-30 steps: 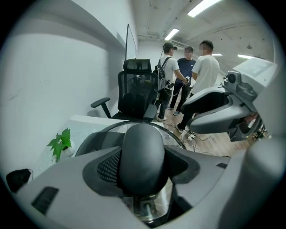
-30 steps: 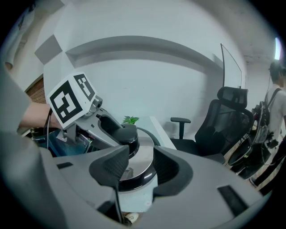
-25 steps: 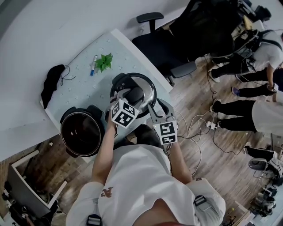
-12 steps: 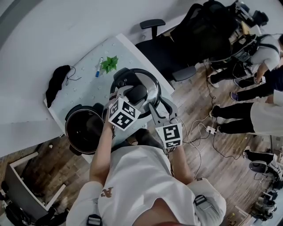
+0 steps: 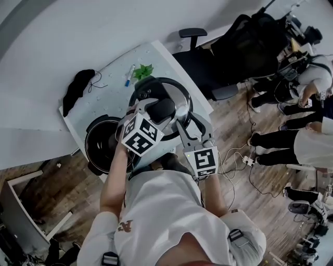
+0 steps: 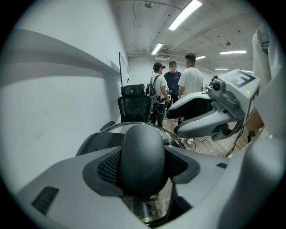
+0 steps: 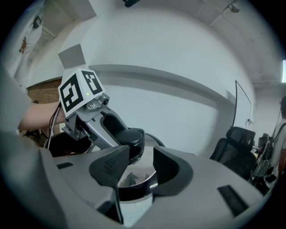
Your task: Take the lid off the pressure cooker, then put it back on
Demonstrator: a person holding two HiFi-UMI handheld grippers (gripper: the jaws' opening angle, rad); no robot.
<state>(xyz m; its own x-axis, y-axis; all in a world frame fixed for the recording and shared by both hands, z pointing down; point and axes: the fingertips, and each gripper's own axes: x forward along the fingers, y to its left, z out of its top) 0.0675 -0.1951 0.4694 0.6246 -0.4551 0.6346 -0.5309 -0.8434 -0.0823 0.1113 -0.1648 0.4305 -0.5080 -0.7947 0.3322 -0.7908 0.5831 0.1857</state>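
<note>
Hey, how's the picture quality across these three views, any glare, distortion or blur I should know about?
Head view: the fisheye lens bends the wall edge, colours are washed out, and the lid has a pale sheen. Left gripper view: a dark round vignette, ceiling lights blown out, and the close knob looks soft. Right gripper view: the same vignette, with reflections on the lid's metal.

Both bare forearms reach forward and down from the torso, close together, the left forearm (image 5: 115, 176) slightly ahead of the right forearm (image 5: 210, 193). The left gripper (image 5: 156, 111) has its jaws closed on the lid knob (image 6: 143, 154). The right gripper (image 7: 136, 166) sits just beside it, jaws apart over the edge of the lid (image 7: 134, 181).
</note>
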